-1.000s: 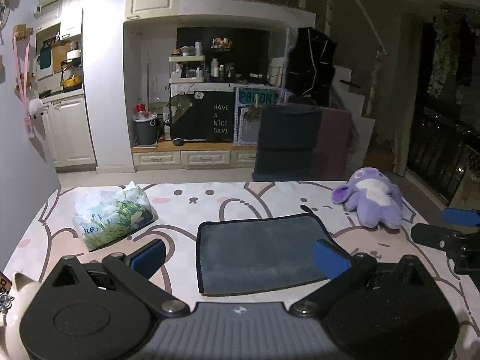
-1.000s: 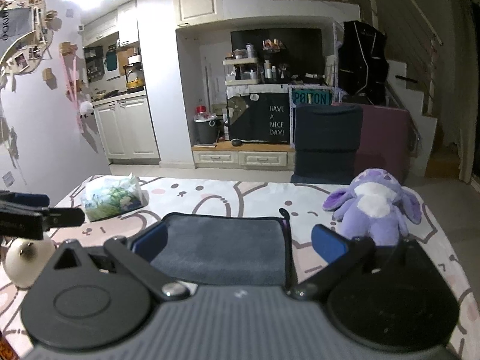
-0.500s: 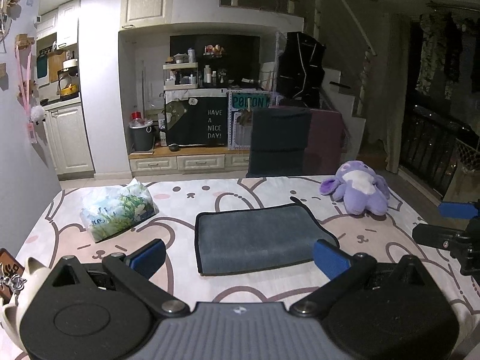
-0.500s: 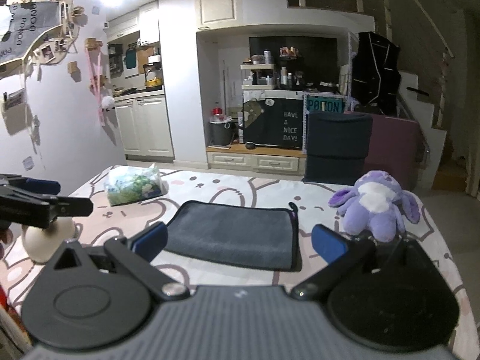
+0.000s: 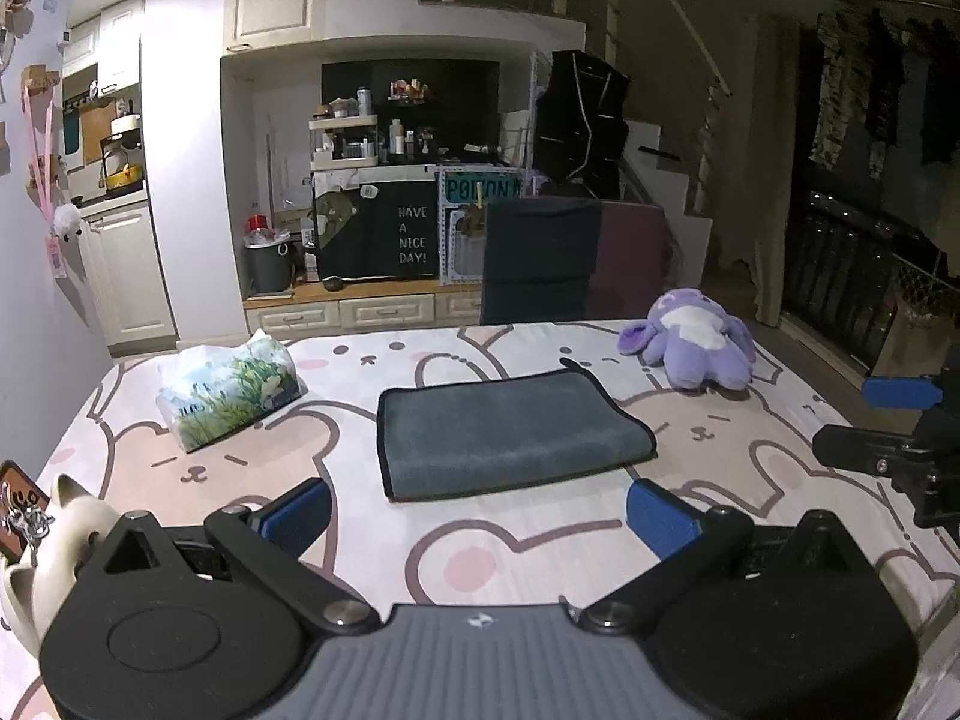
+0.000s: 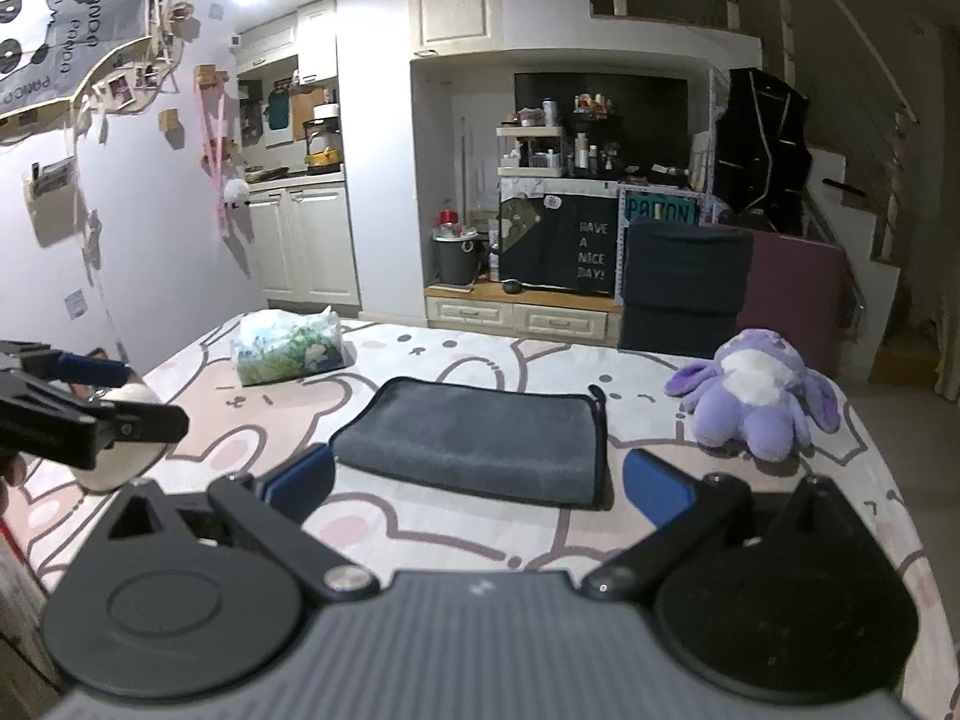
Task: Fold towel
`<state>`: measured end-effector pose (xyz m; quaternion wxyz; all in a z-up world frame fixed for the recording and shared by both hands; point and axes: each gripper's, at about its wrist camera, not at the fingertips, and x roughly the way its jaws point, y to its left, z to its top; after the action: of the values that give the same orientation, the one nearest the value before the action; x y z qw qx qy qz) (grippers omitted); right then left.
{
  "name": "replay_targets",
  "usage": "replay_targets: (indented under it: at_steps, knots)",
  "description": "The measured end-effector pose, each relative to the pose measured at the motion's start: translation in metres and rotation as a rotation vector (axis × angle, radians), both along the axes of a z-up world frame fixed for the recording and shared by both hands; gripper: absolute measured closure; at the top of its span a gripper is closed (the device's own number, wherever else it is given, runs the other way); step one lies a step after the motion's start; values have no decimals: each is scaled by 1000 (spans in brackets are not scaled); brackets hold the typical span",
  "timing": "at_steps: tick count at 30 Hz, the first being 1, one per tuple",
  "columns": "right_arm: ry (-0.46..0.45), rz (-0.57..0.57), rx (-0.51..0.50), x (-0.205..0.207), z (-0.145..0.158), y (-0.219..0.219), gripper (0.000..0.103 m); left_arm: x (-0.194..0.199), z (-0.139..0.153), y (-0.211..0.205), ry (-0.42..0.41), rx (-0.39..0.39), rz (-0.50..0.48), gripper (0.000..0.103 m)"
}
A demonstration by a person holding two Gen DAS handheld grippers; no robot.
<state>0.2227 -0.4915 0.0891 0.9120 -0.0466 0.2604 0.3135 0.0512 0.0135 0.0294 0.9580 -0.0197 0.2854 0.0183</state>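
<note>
Receding tongs (image 5: 480, 516), towel (image 5: 510, 435) smaller.

**Signs and lettering readable across the room**

A black board (image 5: 403, 232) fronting the unit against the far wall carries white capitals reading "HAVE A NICE DAY!", one word to a line; the same words show in the right wrist view (image 6: 591, 252). Beside it, a teal sign (image 5: 480, 187) bears pale block letters, partly covered, that appear to read "POISON"; in the right wrist view (image 6: 660, 213) they are no clearer. On the left wall, a grey panda-shaped hanging (image 6: 57, 54) shows dark lettering, upside down, that seems to spell "PANDA". Print on the tissue pack (image 5: 228, 393) is too small to read.
</note>
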Motion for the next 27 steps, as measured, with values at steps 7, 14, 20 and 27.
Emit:
replay_targets:
  at_steps: [7, 14, 20, 27]
  knots:
    - [-8, 21, -23, -16, -4, -4, 0, -14, -8, -3, 10, -5, -29, 0]
    - [-7, 50, -38, -30, -8, -6, 0, -27, -14, -6, 12, 5, -36, 0]
    - [-8, 56, -46, -37, -7, -7, 0, -37, -18, -7, 12, 1, -31, 0]
    - [-14, 44, -50, -43, -8, -10, 0, -47, -23, -7, 15, -10, -33, 0]
